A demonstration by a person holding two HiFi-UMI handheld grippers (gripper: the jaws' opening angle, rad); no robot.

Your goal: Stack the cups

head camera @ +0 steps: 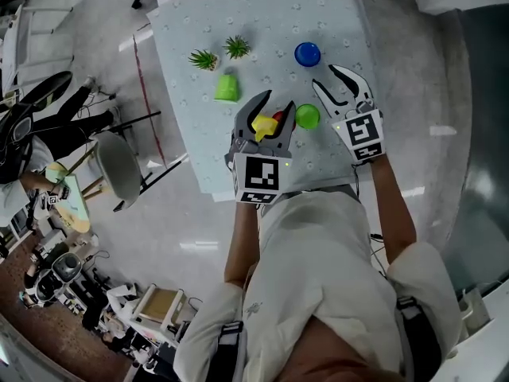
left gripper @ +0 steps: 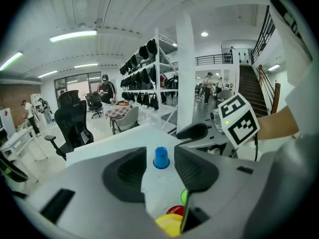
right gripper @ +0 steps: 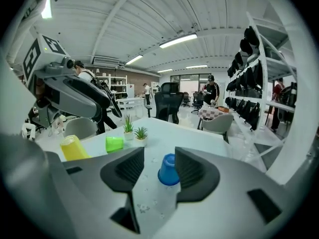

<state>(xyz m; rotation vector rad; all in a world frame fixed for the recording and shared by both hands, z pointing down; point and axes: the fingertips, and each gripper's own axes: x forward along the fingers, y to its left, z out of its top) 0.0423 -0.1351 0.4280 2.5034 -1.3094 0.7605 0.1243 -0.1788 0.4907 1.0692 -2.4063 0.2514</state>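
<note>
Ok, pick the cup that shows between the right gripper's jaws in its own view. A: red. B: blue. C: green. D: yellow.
B: the blue cup stands on the table just ahead of the right gripper, framed by its open jaws; the yellow cup and a green cup sit off to the left.

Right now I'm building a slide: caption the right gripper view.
Open right gripper aimed at a blue cup on the table; green cup and plants beyond.
</note>
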